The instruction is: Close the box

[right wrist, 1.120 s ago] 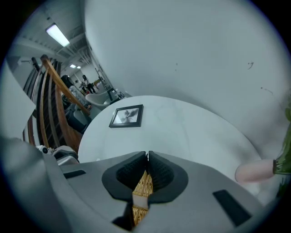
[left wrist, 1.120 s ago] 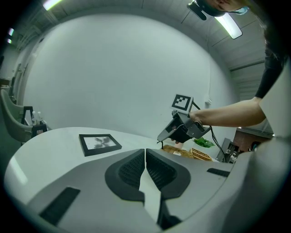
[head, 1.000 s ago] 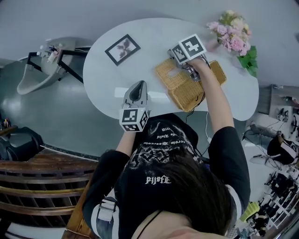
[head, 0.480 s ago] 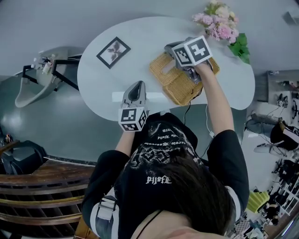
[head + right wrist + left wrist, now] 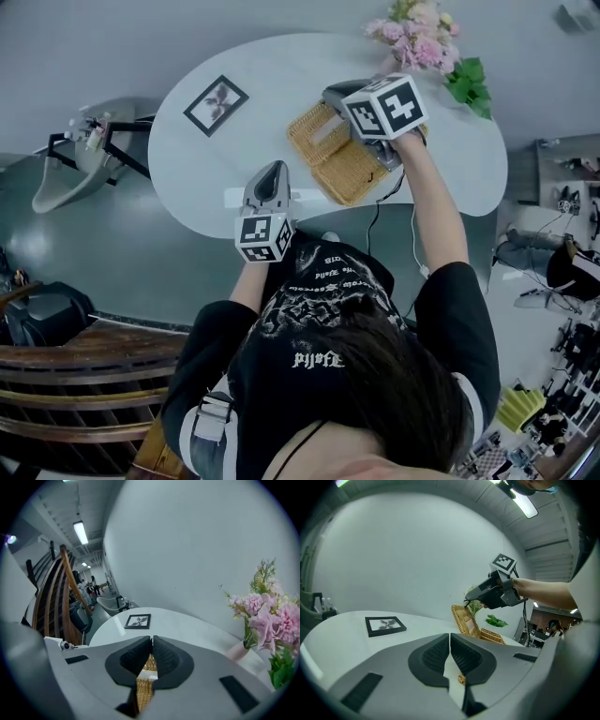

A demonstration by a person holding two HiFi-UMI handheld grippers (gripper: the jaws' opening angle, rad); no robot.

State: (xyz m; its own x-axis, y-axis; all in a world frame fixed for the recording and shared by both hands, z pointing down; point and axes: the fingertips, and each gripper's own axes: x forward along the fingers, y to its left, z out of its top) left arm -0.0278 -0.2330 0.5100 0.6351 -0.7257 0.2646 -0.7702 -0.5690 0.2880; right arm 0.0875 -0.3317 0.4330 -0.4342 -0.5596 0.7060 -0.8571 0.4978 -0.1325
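A wicker box stands open on the white table (image 5: pixel 225 183). Its base (image 5: pixel 354 173) lies flat. Its lid (image 5: pixel 309 127), which bears a white label, is raised to nearly upright. My right gripper (image 5: pixel 329 96) is above the box, shut on the lid's free edge. The wicker lid (image 5: pixel 145 686) shows between and below its pads in the right gripper view. The left gripper view shows the standing lid (image 5: pixel 463 618), the base (image 5: pixel 492 635) and the right gripper (image 5: pixel 468 601) at the lid's top. My left gripper (image 5: pixel 273 169) hovers at the table's near edge, shut and holding nothing.
A black picture frame (image 5: pixel 216 105) lies at the table's far left. Pink flowers with green leaves (image 5: pixel 417 37) stand at the far right, close behind the box. A grey chair (image 5: pixel 75 159) is left of the table. A cable hangs off the near edge by the box.
The right gripper has risen with the lid's edge in it, swinging the lid up from lying flat to nearly upright. The left gripper has stayed in place.
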